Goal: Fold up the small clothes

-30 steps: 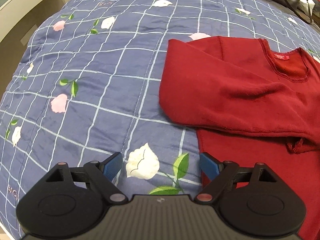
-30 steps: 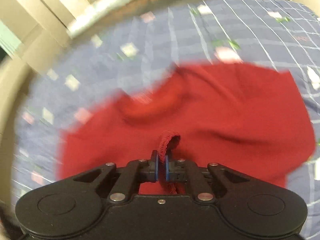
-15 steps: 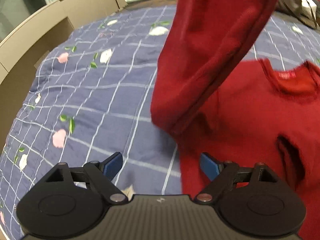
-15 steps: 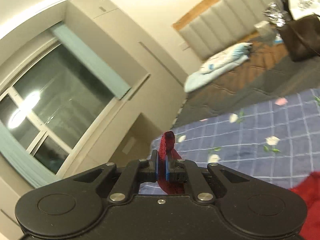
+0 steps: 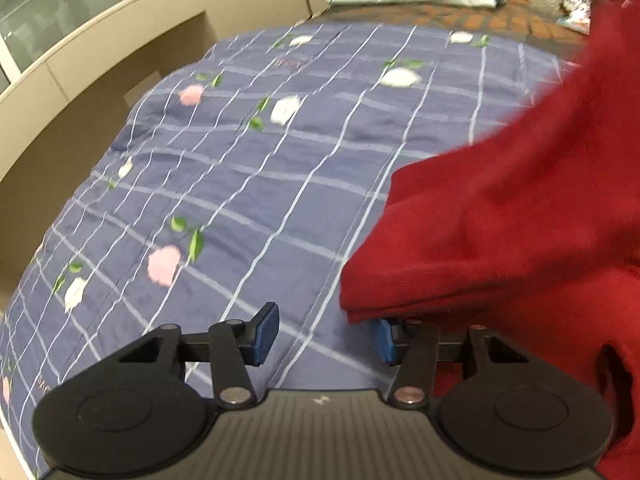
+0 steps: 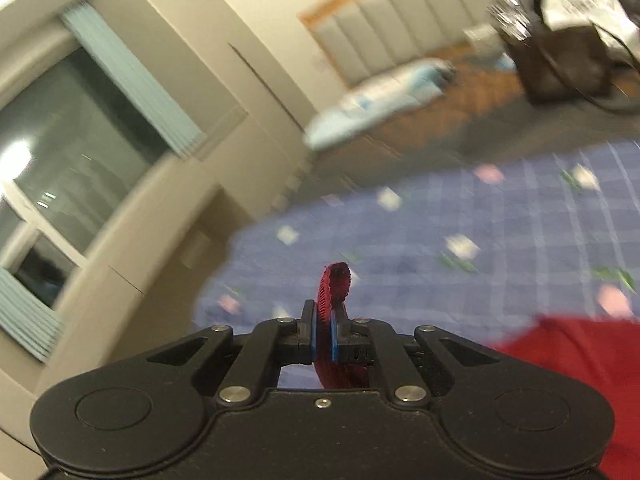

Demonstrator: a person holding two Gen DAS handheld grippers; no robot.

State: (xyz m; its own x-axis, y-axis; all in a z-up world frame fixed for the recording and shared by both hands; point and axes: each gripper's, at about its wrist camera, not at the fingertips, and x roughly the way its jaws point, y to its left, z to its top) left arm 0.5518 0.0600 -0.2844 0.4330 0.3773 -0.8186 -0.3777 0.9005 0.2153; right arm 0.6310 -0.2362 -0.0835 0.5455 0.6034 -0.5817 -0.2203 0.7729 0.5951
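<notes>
- Left tongs (image 5: 324, 334) stand wide open and empty, low over the bed, with one blue pad (image 5: 266, 334) clear over the quilt and the other tucked just under a folded edge of the soft red fleece long-sleeved top (image 5: 500, 240).
- Right tongs (image 6: 324, 338) are pinched narrow on a stitched red hem of that top (image 6: 336, 286), a loop of it poking up between the pads; this camera looks out at a window and a padded headboard, so the tongs seem raised and tilted up.
- Most of the top lies on the right part of the blue checked quilt with pink and white flowers (image 5: 248, 184), with one portion lifted off it toward the upper right.
- Step in hand, as I judge it: carrying a held edge or sleeve over the body for a first fold.
- Next move likely calls for lowering the hem flat across the top and releasing; the left tongs could pin or take the near edge to stop it dragging.
</notes>
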